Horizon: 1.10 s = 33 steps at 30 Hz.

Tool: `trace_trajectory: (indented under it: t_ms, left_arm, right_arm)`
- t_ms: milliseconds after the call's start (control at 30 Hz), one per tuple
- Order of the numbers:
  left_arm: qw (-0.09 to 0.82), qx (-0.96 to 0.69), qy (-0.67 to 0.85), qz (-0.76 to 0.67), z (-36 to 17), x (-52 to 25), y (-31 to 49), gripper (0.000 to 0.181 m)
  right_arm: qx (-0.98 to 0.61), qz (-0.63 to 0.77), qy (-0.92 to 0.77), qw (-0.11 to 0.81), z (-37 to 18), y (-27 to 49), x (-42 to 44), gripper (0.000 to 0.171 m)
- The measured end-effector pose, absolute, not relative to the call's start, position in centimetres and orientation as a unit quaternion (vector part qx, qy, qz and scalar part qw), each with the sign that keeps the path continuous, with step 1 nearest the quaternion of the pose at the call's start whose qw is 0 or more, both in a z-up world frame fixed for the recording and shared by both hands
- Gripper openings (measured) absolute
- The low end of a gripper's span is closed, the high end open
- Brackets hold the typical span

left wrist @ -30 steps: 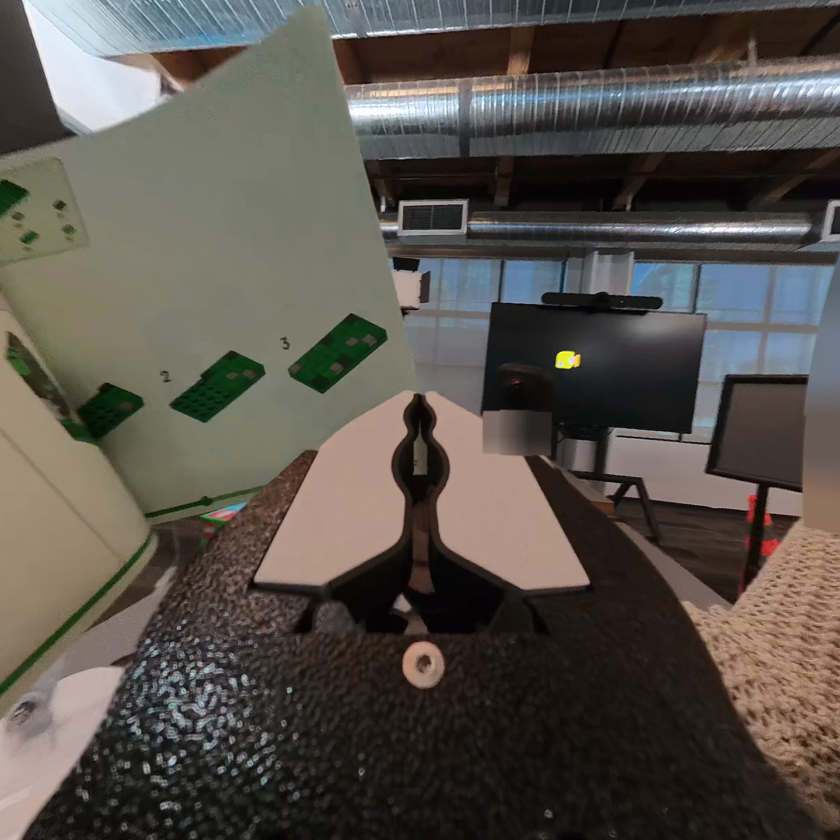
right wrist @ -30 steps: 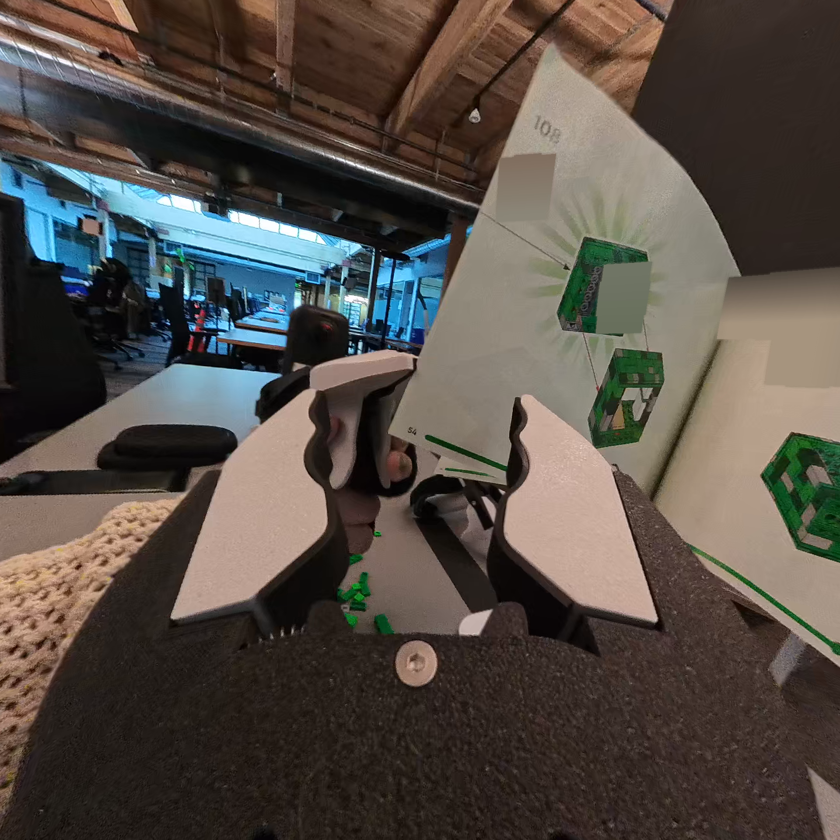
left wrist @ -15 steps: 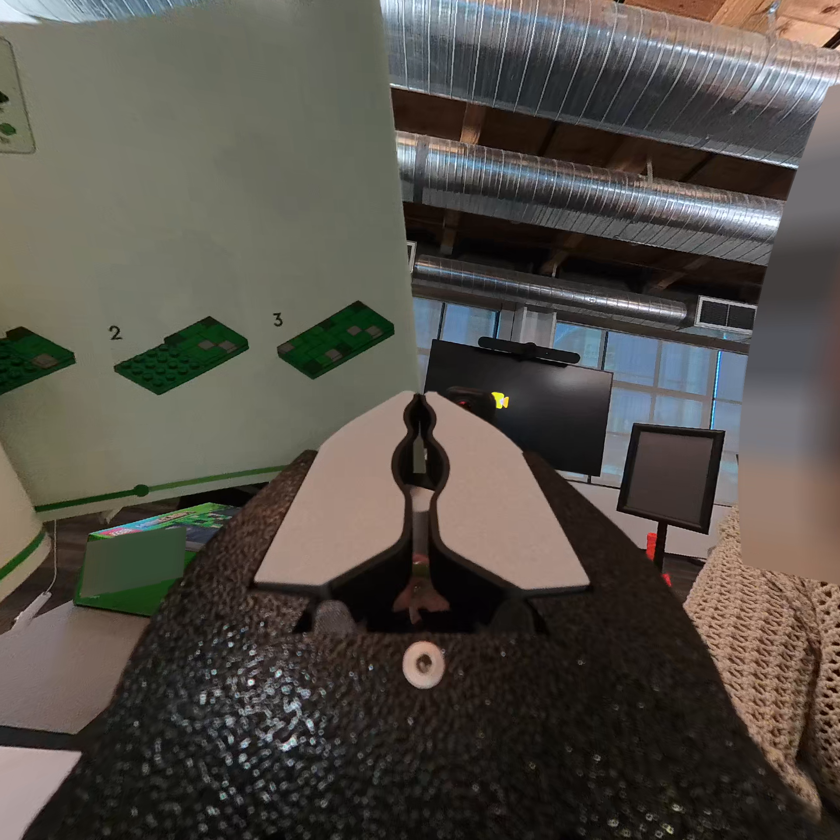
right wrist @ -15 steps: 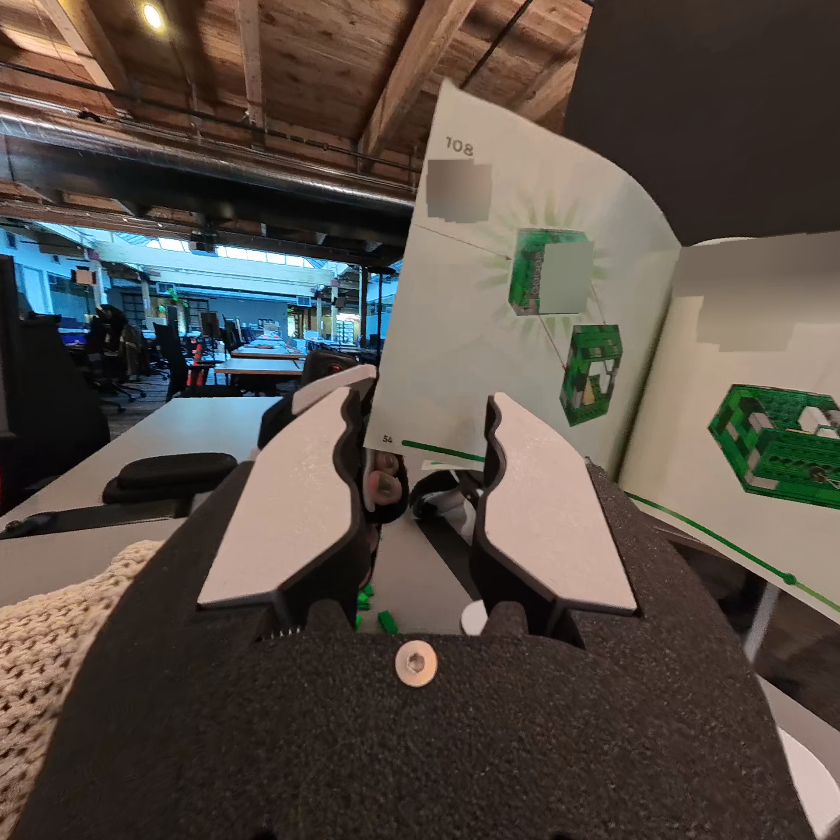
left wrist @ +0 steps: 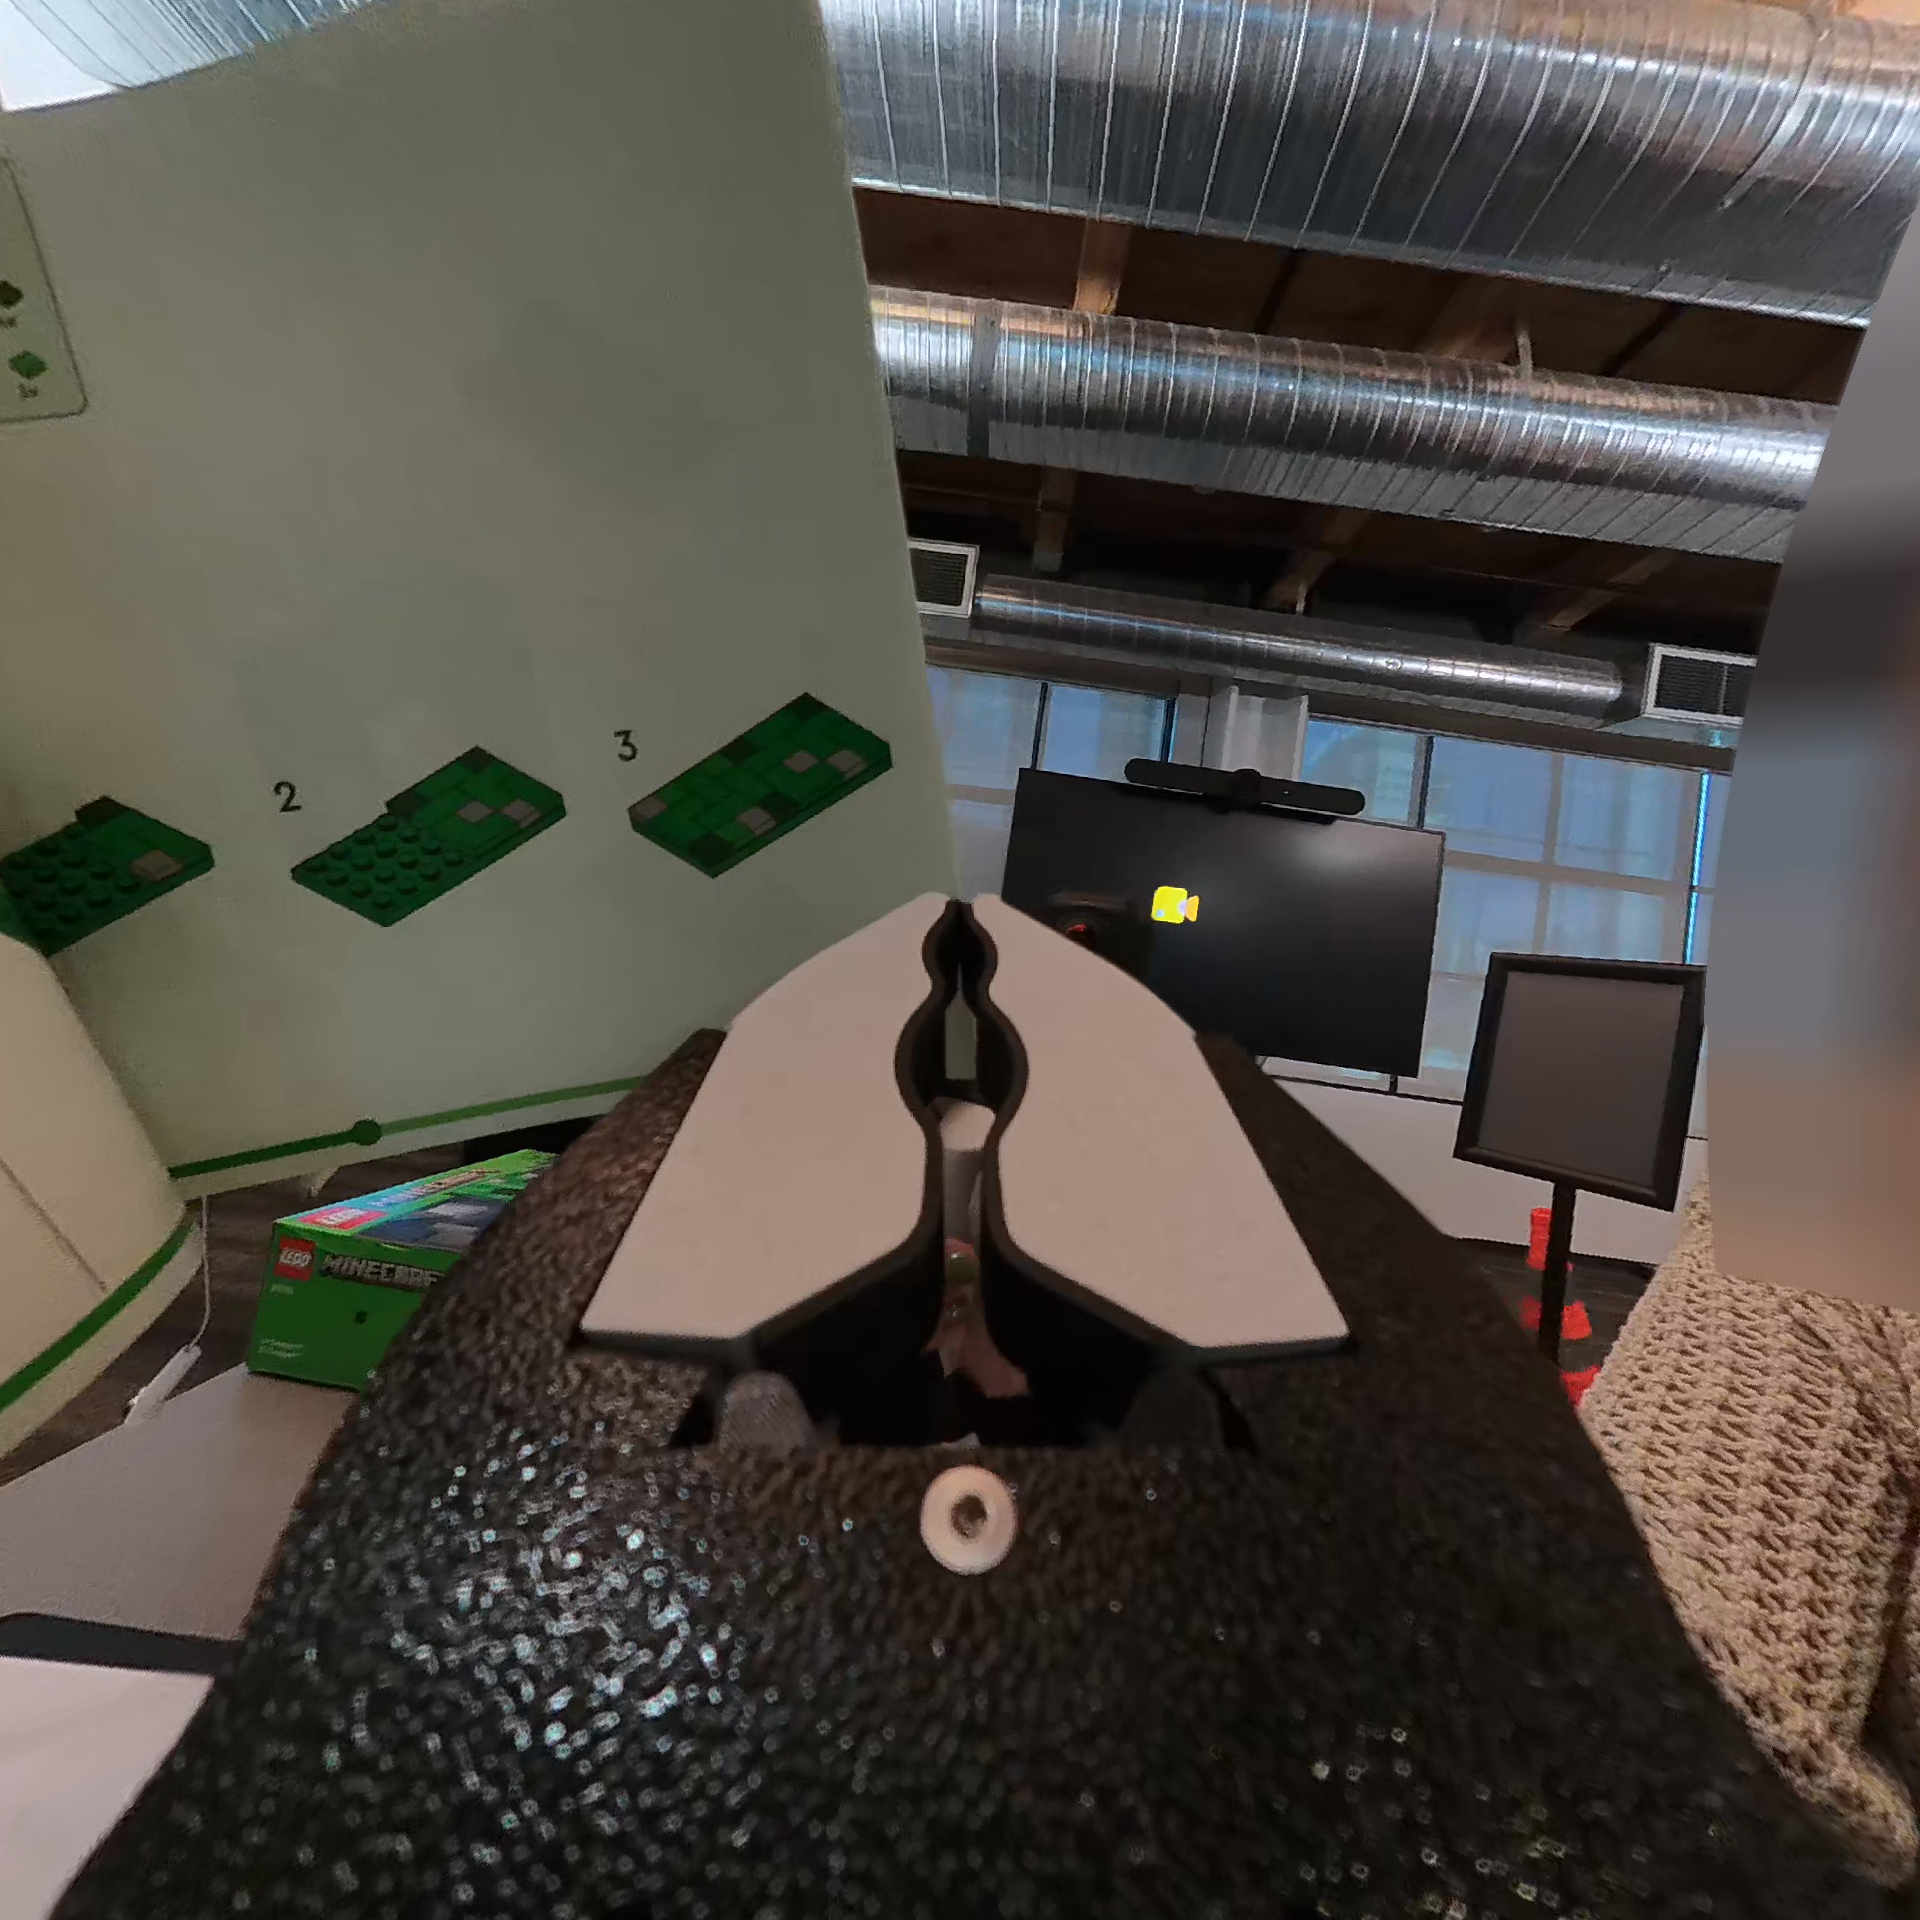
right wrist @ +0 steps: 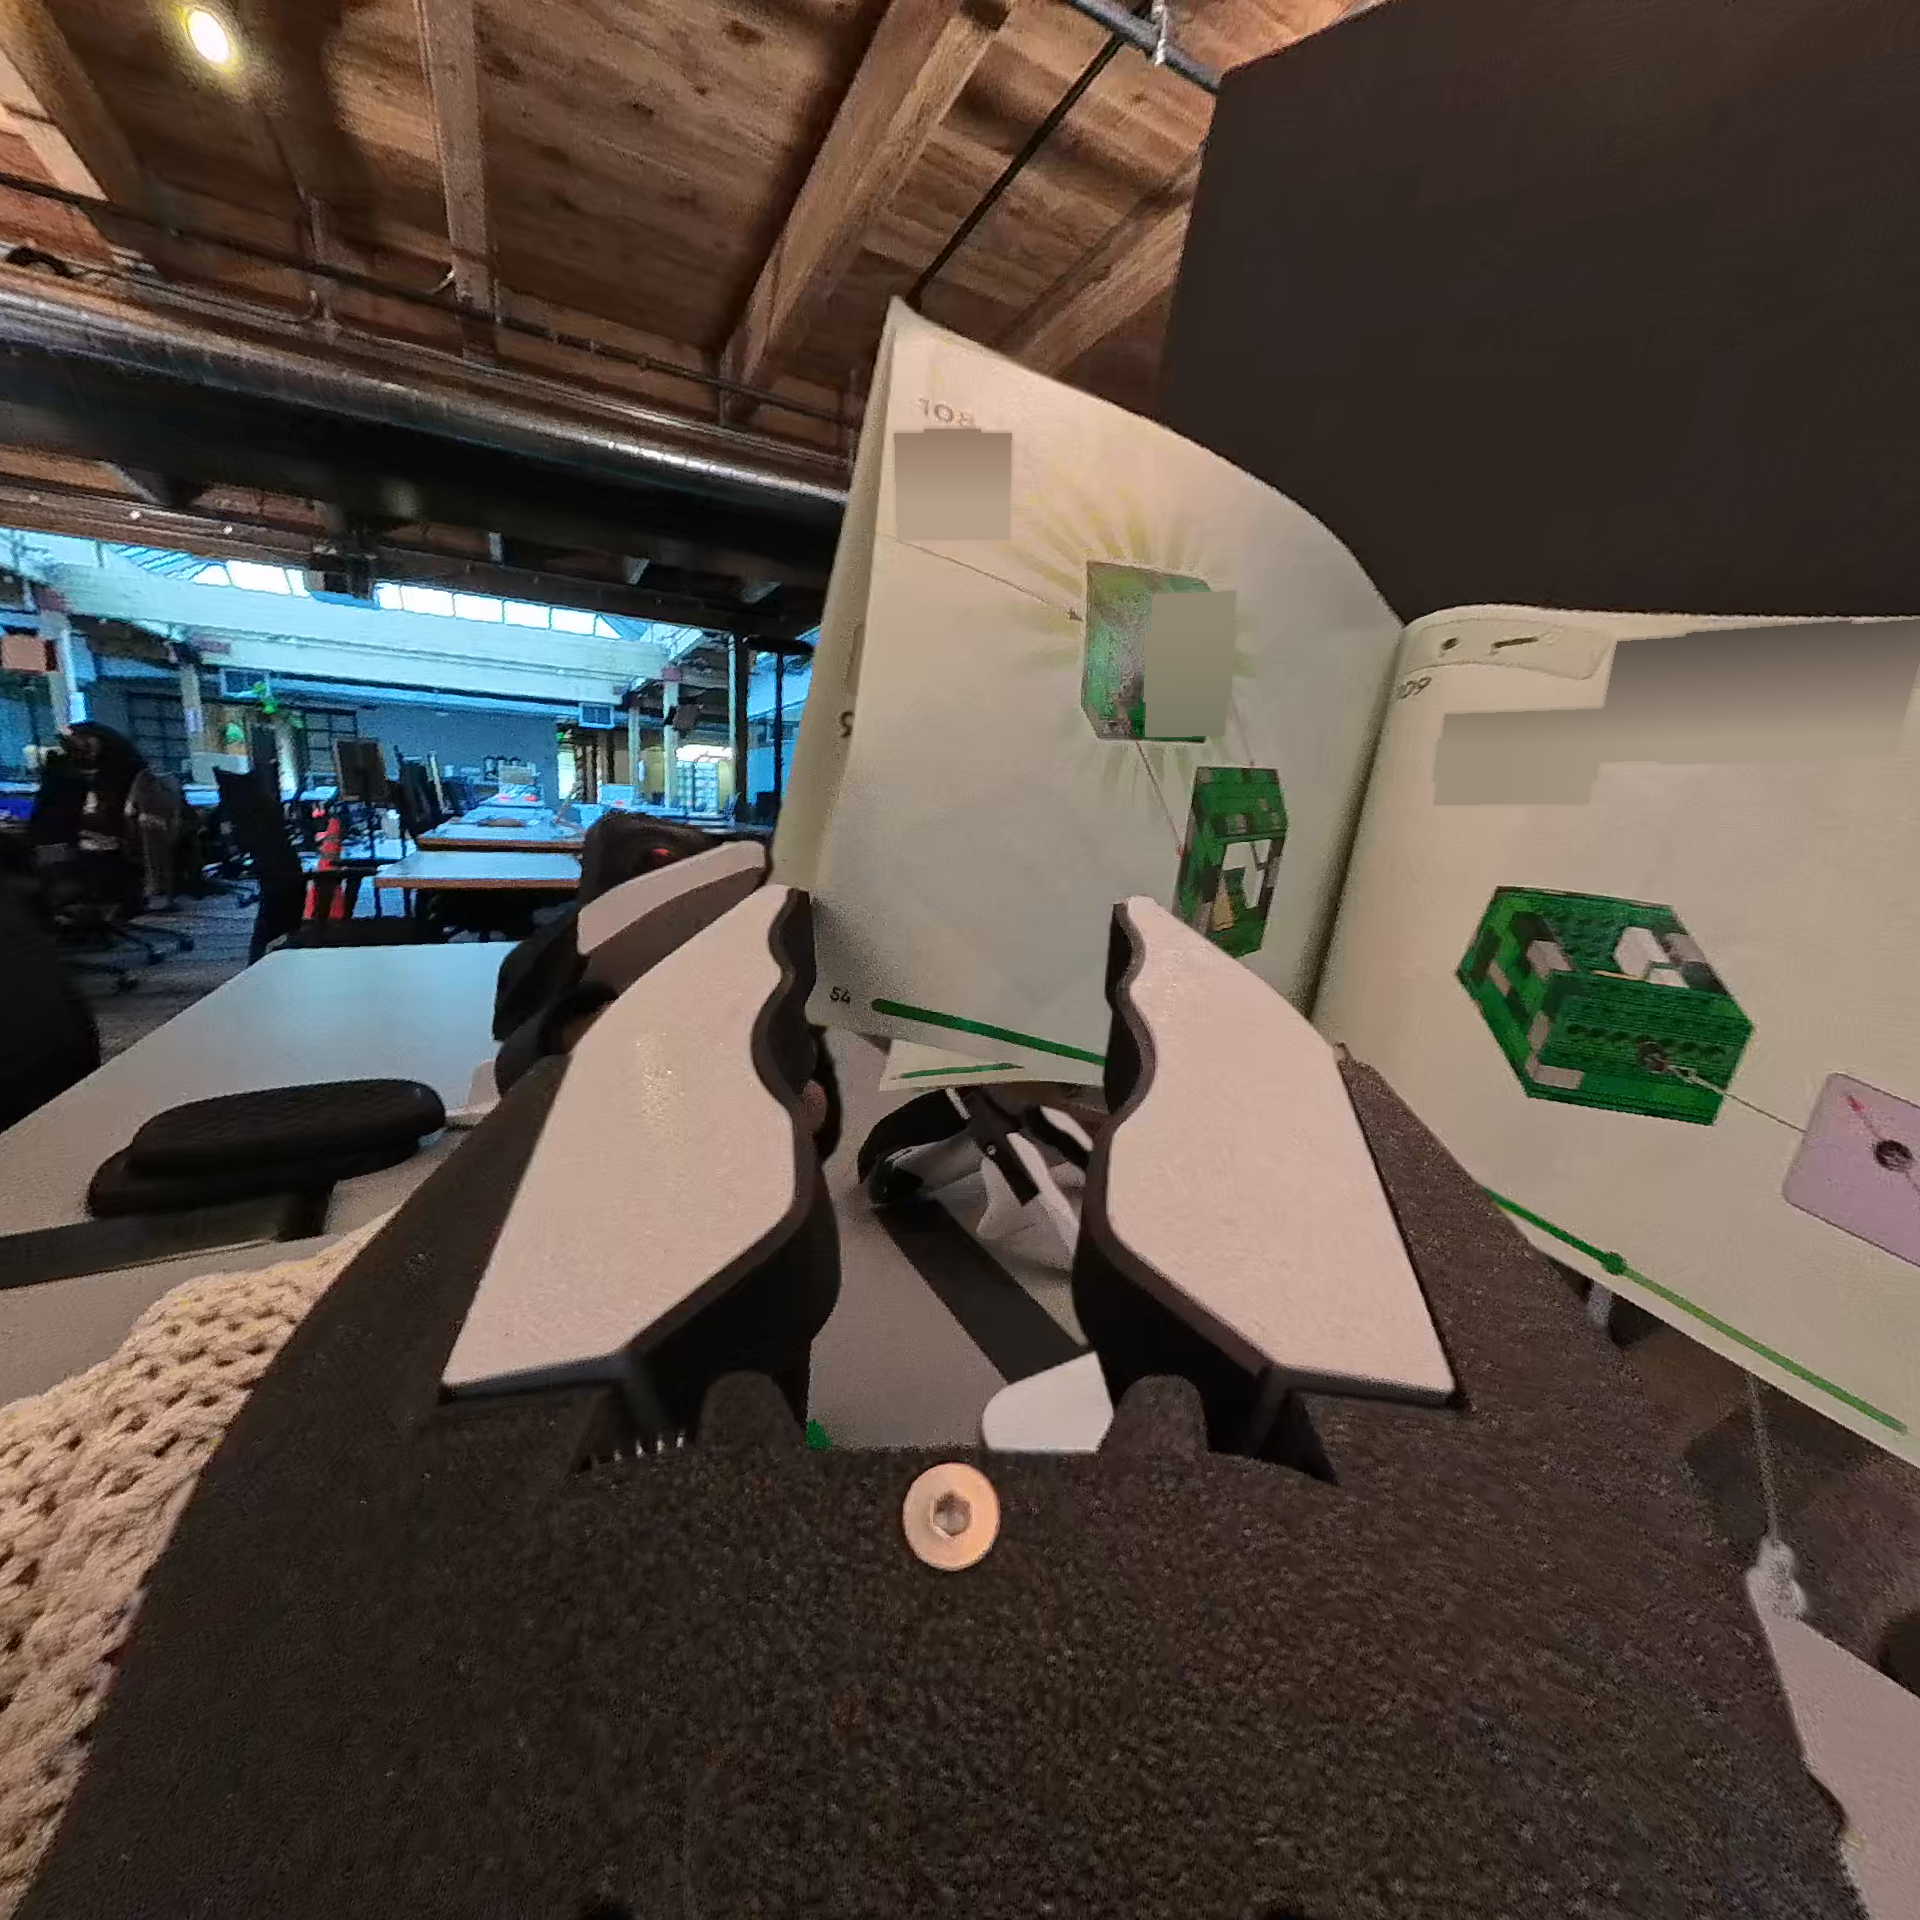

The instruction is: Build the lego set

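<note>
The open instruction booklet stands upright, its page of green build steps [left wrist: 447, 582] filling the left of the left wrist view. My left gripper [left wrist: 961, 920] is shut on that page's lower edge, and a strip of paper shows between its fingers. In the right wrist view the same page [right wrist: 1018, 790] rises behind my right gripper [right wrist: 951, 925], which is open with the page's bottom edge between its fingertips, not touching. The left gripper [right wrist: 675, 894] shows there at the page's lower left corner. A small green brick [right wrist: 818, 1436] lies on the table.
A green Lego box [left wrist: 364, 1278] lies on the white table [left wrist: 135, 1496] under the booklet. The booklet's right page [right wrist: 1662, 935] hangs over the table at right. A cream knitted sleeve [left wrist: 1766, 1507] is close by. A black chair armrest [right wrist: 270, 1132] sits at left.
The held page has swung more upright and now sits between the right fingertips. The right jaws have narrowed a little. The left gripper stays shut on the page.
</note>
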<state>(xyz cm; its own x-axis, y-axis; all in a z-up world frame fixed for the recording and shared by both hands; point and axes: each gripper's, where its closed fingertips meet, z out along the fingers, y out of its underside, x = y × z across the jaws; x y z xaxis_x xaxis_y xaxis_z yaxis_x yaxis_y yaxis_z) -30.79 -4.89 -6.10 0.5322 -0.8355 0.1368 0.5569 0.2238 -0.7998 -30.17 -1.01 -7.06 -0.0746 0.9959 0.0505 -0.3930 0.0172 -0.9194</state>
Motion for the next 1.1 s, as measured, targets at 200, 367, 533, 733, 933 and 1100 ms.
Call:
trace_trajectory:
  t_ms: [200, 367, 533, 733, 933, 1100]
  left_arm:
    - [0.775, -0.421, 0.149, -0.446, -6.1, -32.2, -5.3, 0.000]
    - [0.795, -0.410, 0.120, -0.432, -6.2, -35.0, -6.3, 0.000]
    - [0.810, -0.396, 0.098, -0.421, -6.3, -37.1, -7.3, 0.000]
    - [0.817, -0.389, 0.090, -0.417, -6.3, -38.0, -7.8, 0.000]
    - [0.817, -0.390, 0.088, -0.415, -6.3, -38.1, -7.7, 0.000]
    - [0.818, -0.383, 0.086, -0.420, -6.4, -38.3, -7.9, 0.000]
  right_arm:
    - [-0.375, 0.592, -0.357, 0.617, -6.3, 1.3, -28.8, 0.052]
    - [-0.400, 0.591, -0.327, 0.620, -6.4, 2.7, -28.5, 0.052]
    - [-0.407, 0.593, -0.320, 0.616, -6.6, 3.1, -28.6, 0.052]
    - [-0.413, 0.593, -0.312, 0.616, -6.7, 3.6, -28.4, 0.051]
    - [-0.416, 0.593, -0.306, 0.617, -6.8, 3.8, -28.3, 0.051]
    - [-0.419, 0.592, -0.299, 0.620, -6.7, 4.1, -28.1, 0.051]
